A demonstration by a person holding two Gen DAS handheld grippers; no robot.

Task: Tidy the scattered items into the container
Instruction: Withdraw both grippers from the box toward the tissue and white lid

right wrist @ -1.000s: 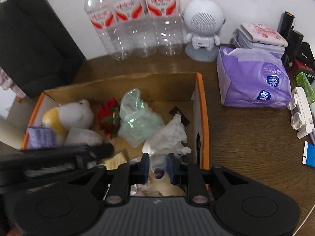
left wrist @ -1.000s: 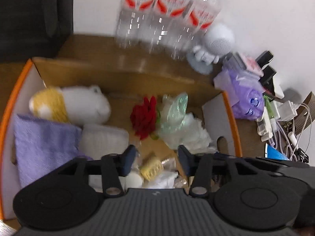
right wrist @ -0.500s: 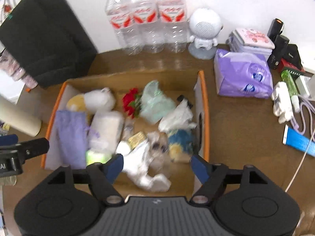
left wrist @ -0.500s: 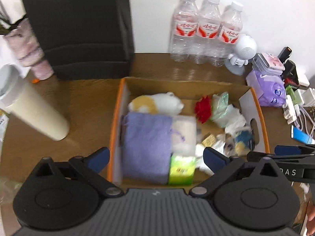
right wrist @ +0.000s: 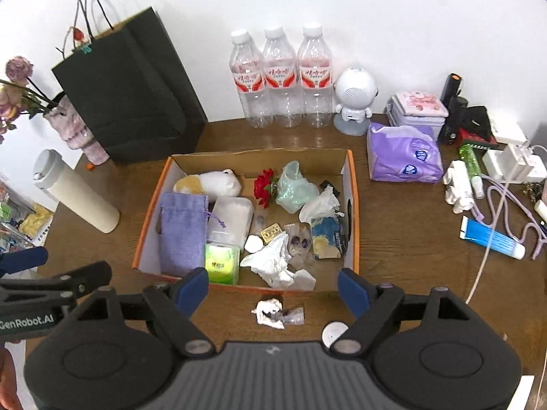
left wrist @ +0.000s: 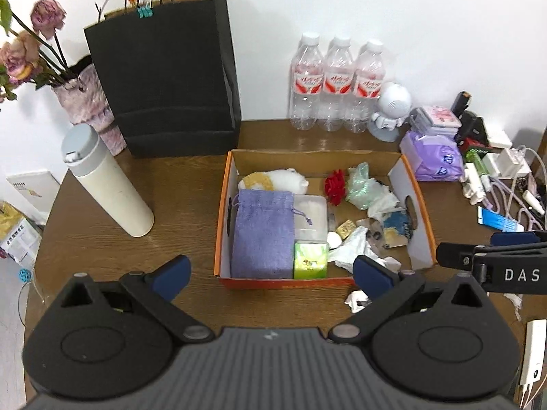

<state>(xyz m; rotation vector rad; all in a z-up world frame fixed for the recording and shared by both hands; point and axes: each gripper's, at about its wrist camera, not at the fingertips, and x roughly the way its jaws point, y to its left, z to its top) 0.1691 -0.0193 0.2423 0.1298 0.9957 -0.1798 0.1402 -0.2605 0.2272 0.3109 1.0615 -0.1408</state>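
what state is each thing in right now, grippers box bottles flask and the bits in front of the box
left gripper: open, empty
right gripper: opening, empty
cardboard box: open-topped, holding items
crumpled tissue: on the table, outside the box
three water bottles: upright, capped
cream flask: upright, lid on

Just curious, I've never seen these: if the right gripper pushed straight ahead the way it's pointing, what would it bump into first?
Probably the crumpled tissue on the table, just outside the box; the right gripper, jaws opening, holds nothing. Depth is uncertain.

Box open above; crumpled tissue lies before it.
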